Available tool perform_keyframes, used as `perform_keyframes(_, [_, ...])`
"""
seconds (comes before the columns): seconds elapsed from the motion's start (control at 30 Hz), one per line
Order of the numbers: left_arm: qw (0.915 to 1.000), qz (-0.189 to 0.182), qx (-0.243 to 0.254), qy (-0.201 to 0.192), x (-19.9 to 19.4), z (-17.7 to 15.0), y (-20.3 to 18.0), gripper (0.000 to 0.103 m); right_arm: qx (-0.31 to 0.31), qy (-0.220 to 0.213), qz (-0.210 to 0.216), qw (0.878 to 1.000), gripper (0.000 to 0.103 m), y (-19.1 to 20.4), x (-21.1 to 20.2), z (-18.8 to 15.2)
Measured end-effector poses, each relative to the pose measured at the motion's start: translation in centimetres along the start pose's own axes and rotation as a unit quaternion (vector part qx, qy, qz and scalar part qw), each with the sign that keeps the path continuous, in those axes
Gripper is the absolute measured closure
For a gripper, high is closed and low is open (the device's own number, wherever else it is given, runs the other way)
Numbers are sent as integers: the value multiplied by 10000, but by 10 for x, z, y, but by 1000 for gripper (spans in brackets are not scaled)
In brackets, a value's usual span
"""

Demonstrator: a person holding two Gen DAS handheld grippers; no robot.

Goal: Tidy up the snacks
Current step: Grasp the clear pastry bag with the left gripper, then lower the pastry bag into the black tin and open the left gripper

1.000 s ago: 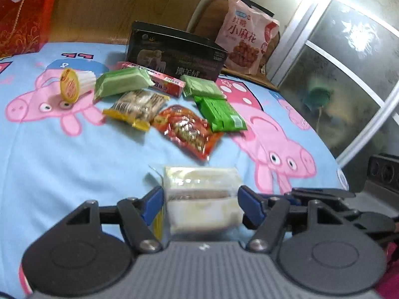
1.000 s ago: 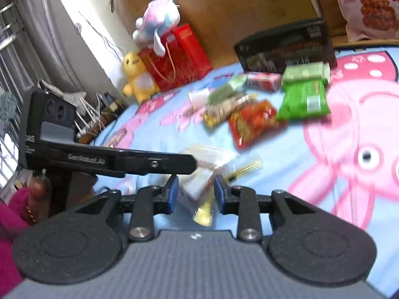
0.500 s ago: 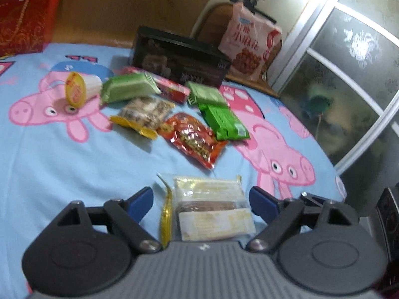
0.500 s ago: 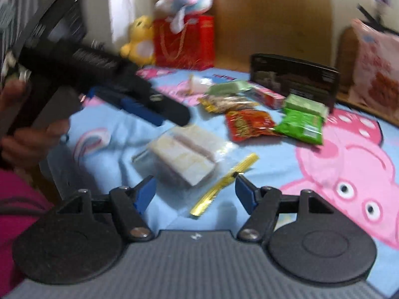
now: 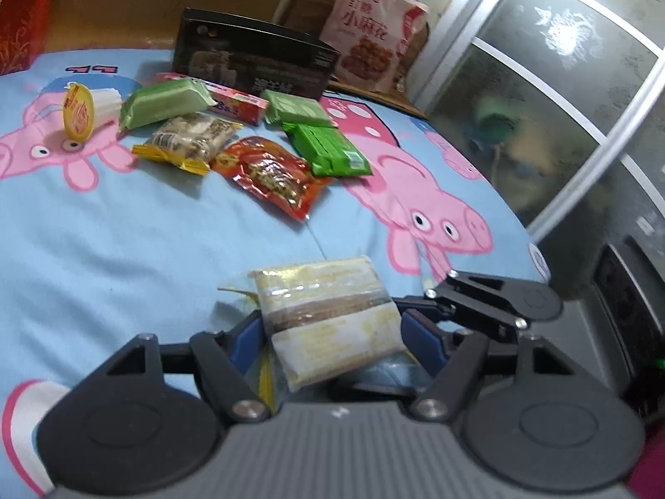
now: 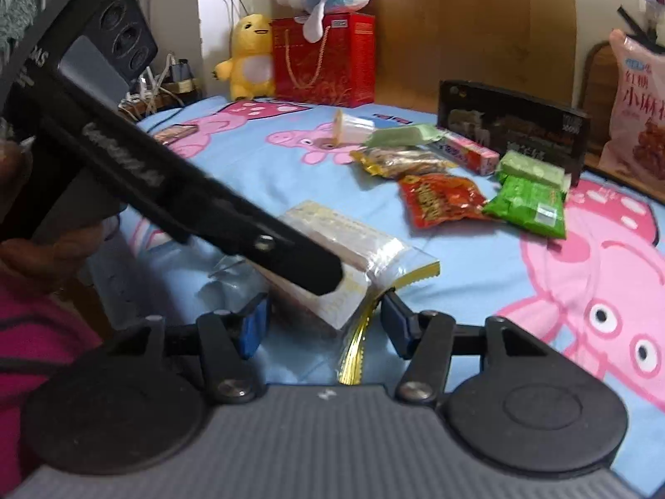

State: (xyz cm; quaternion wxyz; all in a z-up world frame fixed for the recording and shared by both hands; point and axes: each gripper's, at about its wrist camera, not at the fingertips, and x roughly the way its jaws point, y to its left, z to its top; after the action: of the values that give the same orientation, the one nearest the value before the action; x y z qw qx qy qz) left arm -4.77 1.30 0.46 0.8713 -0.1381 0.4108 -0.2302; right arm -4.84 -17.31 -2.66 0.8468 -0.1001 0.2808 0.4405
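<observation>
Left gripper reclosed on cake packet since half-second ago, lifting for sorting – right gripper half-open, empty, beneath – ready to steady

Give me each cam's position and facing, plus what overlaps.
Left wrist: on the left hand-held gripper, facing across the bed toward the black box; its blue fingers flank the clear snack bag.
Right wrist: on the right hand-held gripper, facing the red gift bag; the person's hand shows.
Shared: snack bag, snack pile, black box, each other's gripper.
</observation>
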Motion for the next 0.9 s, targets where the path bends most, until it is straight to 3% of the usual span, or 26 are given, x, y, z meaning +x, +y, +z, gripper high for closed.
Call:
perform_keyframes(0.17, [9999, 92, 46, -22, -2, 6, 0, 32, -5, -9, 40, 10000, 42, 2, 4, 5])
perform_keyframes(0.3, [9995, -1, 12, -306, -9, 29, 4, 32, 190, -173, -33, 9997, 43, -8, 8, 16])
perform_keyframes(0.6, [9944, 31, 356, -999, -7, 102, 1, 32, 655, -822, -447, 9935, 44, -45, 23, 61])
perform_keyframes(0.73, [9895, 48, 545, -1341, -1, 145, 1, 31, 398, -1231, -885, 9876, 44, -60, 30, 88])
perform_keyframes(0.9, [9837, 237, 683, -1647, 23, 202, 9, 31, 236, -1435, -1136, 9828, 44, -101, 51, 129])
